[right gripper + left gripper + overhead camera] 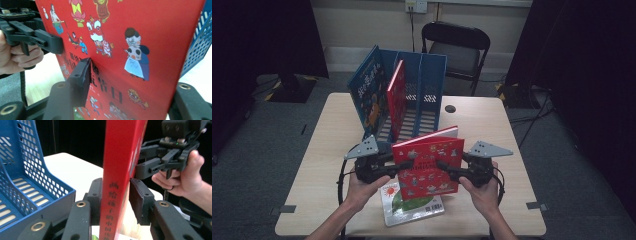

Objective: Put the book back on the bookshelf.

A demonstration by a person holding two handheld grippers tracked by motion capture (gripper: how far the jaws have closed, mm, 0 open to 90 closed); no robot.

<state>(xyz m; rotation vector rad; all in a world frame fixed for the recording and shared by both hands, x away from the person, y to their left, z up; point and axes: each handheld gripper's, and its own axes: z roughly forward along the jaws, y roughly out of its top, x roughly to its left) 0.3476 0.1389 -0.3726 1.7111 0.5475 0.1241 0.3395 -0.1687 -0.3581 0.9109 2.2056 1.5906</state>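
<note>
left hand point(362, 187): comes in from 6 o'clock, palm wrapped round the left gripper point(404, 164), which points toward 3 o'clock at the book's spine edge.

right hand point(482, 192): mirrors it, also in from 6 o'clock, with the right gripper point(443, 166) pointing toward 9 o'clock onto the front cover.

left claw: jaws straddle the spine. One pad sits against the book, the other stands a hair off it in the left gripper view, so it's loosened, not clamped.

right claw: one pad lies flat on the front cover in the right gripper view. The other jaw is behind the book, so I can't tell if it's actually pinching.

red book point(428, 167): held up off the table between the two grippers, cover facing the person, near the table's 6 o'clock edge, top edge tipped back toward the blue file rack point(432, 80) at 12 o'clock.

book looks: bright red hardcover, thin, covered in little cartoon figures like a lion dancer and a kid in blue.

writing: Chinese characters run down the spine point(113, 205), and big dark ones sit on the cover. Too blurry for me to read properly.

underneath: a white picture book point(412, 207) with a green shape and a sun lies flat on the table point(322, 165), just below the red one.
</note>
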